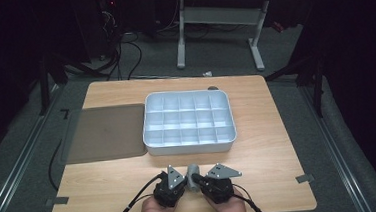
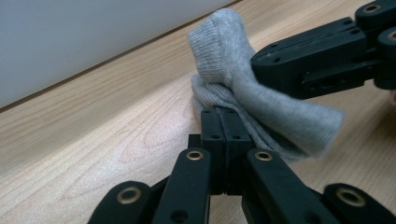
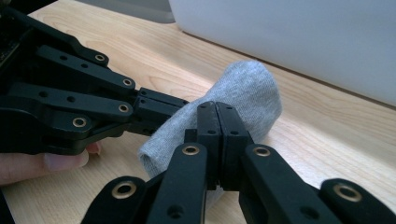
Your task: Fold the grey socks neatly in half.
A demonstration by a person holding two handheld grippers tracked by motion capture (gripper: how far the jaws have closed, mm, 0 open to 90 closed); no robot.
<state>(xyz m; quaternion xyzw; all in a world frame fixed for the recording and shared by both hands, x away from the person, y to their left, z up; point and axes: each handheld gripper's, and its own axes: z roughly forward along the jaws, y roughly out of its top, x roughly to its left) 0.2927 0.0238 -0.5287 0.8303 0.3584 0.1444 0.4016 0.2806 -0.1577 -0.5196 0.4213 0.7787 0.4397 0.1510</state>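
1. The grey sock (image 1: 193, 176) sits on the wooden table (image 1: 274, 145) just in front of the white compartment tray (image 1: 190, 145), near its front wall and clear of it.
2. The left gripper (image 2: 219, 114) is clamped on the sock's lower fold; the right gripper (image 3: 217, 108) is clamped on its side; both meet it from opposite sides, equally near.
3. The sock's long axis runs roughly toward the tray, its rounded end nearest the tray wall.
4. Judged from this, the tray lies straight ahead; bare table either side of the tray's front leaves room; the grey mat (image 1: 105, 133) lies left of the tray.
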